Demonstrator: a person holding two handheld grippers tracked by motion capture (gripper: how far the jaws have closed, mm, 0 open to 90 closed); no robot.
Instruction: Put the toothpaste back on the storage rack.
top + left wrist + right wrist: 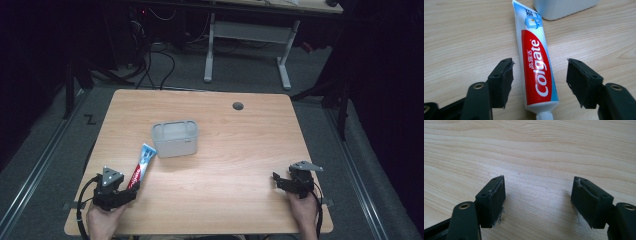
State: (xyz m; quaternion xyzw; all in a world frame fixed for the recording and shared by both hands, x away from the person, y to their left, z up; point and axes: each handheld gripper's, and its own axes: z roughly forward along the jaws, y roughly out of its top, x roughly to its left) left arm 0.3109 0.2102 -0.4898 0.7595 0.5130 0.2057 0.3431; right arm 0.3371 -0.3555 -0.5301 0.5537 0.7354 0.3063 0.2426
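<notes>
toothpaste tube (pixel 536 63) lies flat, cap toward left tongs (pixel 540 82).

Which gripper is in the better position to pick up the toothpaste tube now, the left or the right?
Left. The left gripper already has the toothpaste tube between its open jaws, pads not touching. The right gripper sits far across the table, over bare wood.
</notes>
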